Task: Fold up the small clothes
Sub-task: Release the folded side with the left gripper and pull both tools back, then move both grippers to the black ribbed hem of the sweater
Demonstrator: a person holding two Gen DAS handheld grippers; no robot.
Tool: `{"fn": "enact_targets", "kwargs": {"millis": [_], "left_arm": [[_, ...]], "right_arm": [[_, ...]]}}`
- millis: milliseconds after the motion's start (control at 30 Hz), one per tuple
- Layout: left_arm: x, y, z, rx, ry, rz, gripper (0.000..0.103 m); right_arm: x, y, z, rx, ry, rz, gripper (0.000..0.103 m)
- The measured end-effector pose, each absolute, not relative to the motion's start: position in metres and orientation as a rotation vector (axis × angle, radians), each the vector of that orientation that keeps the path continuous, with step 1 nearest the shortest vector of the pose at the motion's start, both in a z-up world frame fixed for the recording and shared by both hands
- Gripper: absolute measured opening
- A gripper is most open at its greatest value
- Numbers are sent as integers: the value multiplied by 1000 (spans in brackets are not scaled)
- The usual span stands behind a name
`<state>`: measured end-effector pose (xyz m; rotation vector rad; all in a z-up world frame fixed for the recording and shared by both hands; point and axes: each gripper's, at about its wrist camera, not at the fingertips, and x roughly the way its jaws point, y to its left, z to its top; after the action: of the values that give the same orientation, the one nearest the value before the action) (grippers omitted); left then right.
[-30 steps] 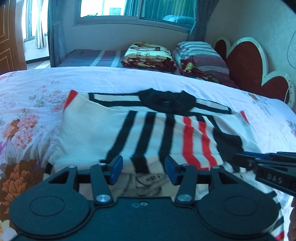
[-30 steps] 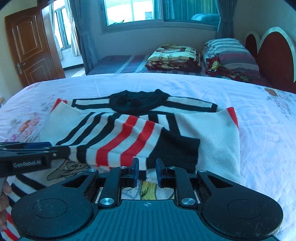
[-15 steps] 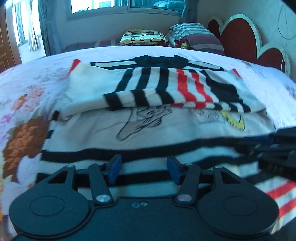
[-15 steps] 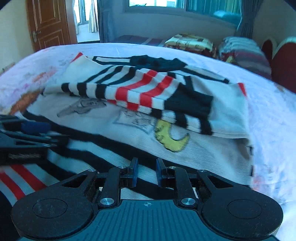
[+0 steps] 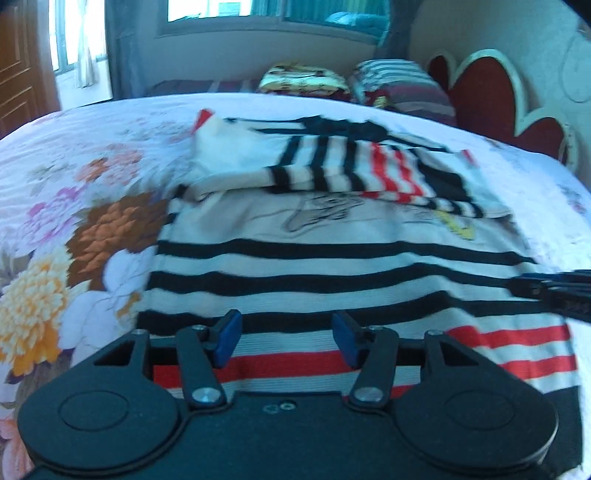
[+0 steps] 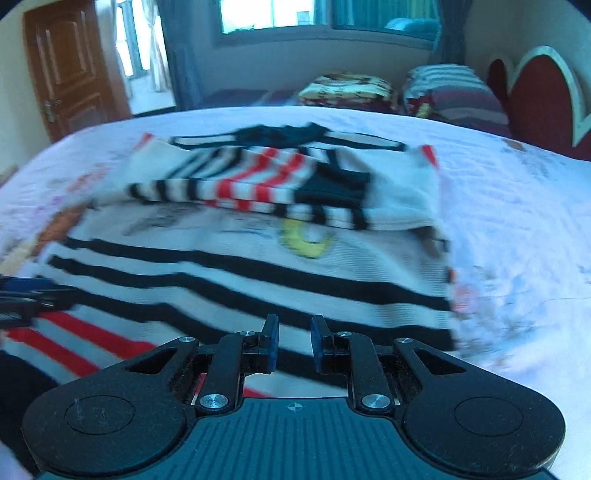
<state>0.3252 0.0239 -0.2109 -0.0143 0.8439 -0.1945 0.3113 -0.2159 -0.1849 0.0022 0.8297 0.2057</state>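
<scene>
Below, a striped sweater (image 5: 332, 258) lay on the floral bed (image 5: 92, 166), sleeves folded in; left tongs (image 5: 284, 338) stood spread, right tongs (image 6: 293, 341) narrowly parted, both empty.

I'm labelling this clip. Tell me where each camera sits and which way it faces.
Left wrist: on the left tool, looking forward and down over the striped sweater on the bed toward the headboard; its own fingers stand apart and empty, and the right tool pokes in from the right edge.
Right wrist: on the right tool, facing the same way; its fingers stand narrowly apart and empty, with the left tool at the left edge.
Shared: sweater, bed, pillows, window.
</scene>
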Motion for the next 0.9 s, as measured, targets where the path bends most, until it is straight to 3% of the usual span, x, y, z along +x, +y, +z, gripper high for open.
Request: {"fn": "enact_targets", "kwargs": {"millis": [200,700,733,767,800,833,900], "left_arm": [[311,5,-229,42,881,-280,54],[242,57,-228,52,866,-265,56],[239,58,-227,46,868,-260,57],[236,59,-226,45,868,-254,61],[233,59,-226,50,867,-248,64],[231,59,-228,58,869,-242,65],[226,58,-230,70,863,-239,66]], "right_arm": [[291,-166,-206,-66,889,196,18],[199,-203,-196,-85,860,15,19],[194,-204,-194,-70,846,10,22],[191,-205,-196,-73,851,-8,32],[189,-205,-200,-85,867,-26,71],[186,-204,-203,-97,880,-31,88],[177,-204,-205,-93,881,-35,87]]}}
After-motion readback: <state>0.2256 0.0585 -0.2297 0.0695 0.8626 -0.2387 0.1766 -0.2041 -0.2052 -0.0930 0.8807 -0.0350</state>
